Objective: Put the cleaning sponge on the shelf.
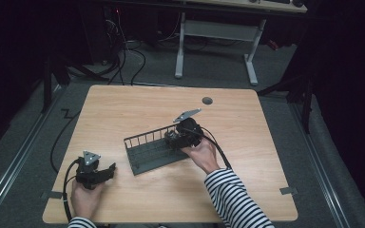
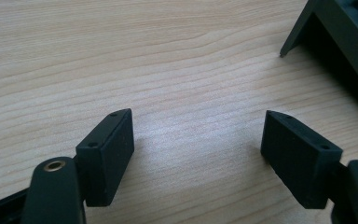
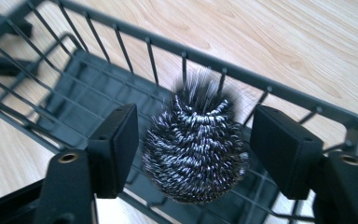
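Note:
A dark grey wire rack [image 1: 147, 152] lies on the wooden table [image 1: 138, 109], near its middle. In the right gripper view a round steel-wool scourer [image 3: 196, 154] sits in the rack's end, against the wire wall [image 3: 242, 74]. My right gripper [image 3: 196, 123] straddles the scourer with a small gap on each side, so neither pad presses it. From above, that gripper [image 1: 173, 138] reaches into the rack's right end. My left gripper [image 1: 110, 170] rests at the table's front left, open over bare wood [image 2: 198, 126]. The rack's corner [image 2: 340, 32] shows beyond it.
A round cable hole [image 1: 207, 100] sits at the far side of the table. Beyond it stands another desk with white legs [image 1: 214, 33], and cables lie on the floor [image 1: 123, 57]. Bare wood lies between the rack and the left gripper.

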The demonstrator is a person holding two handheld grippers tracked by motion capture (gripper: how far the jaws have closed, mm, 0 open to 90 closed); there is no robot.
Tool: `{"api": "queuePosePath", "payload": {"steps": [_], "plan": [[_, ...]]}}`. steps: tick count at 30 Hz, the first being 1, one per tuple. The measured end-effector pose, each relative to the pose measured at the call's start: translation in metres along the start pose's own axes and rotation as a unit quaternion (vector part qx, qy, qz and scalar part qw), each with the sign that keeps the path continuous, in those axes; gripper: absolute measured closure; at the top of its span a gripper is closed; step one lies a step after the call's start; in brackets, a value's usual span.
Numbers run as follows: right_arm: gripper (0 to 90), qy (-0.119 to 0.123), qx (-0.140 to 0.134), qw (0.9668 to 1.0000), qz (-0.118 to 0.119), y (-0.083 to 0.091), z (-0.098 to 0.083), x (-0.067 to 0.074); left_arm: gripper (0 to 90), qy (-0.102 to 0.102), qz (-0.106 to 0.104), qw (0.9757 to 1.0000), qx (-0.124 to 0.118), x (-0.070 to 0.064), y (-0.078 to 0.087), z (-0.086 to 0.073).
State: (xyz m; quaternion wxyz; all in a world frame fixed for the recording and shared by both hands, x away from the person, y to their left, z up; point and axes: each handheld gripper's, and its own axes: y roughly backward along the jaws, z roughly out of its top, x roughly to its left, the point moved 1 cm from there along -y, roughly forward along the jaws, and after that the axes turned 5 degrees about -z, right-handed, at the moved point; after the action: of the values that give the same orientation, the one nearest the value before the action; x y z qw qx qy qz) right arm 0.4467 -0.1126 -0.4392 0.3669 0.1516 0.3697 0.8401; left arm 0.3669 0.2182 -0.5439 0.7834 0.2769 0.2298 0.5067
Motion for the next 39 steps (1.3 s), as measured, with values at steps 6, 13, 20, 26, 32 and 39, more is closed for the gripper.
{"api": "queuePosePath", "payload": {"steps": [6, 13, 20, 26, 32, 39], "plan": [[28.0, -0.01, -0.025, 0.9996, 0.006, 0.01, 0.001, 0.002, 26.0, -0.003, 0.003, 1.0, 0.001, -0.001, 0.0, 0.0], [30.1, -0.021, -0.049, 0.9986, 0.001, 0.029, 0.001, -0.007, 26.0, -0.003, 0.003, 1.0, 0.001, -0.001, 0.0, 0.0], [32.2, -0.036, -0.086, 0.9956, -0.006, 0.054, -0.001, -0.018, 26.1, -0.002, 0.002, 1.0, 0.001, 0.0, 0.0, 0.0], [33.7, -0.048, -0.107, 0.993, -0.002, 0.076, -0.006, -0.023, 27.0, 0.0, 0.001, 1.0, 0.0, 0.0, 0.001, 0.0], [35.4, -0.054, -0.127, 0.9903, -0.013, 0.098, -0.016, -0.027, 26.9, -0.002, 0.002, 1.0, 0.001, 0.0, 0.001, 0.0], [38.0, -0.077, -0.163, 0.9836, 0.0, 0.127, -0.033, -0.032, 26.9, -0.001, 0.003, 1.0, 0.0, 0.0, 0.001, -0.001]]}}
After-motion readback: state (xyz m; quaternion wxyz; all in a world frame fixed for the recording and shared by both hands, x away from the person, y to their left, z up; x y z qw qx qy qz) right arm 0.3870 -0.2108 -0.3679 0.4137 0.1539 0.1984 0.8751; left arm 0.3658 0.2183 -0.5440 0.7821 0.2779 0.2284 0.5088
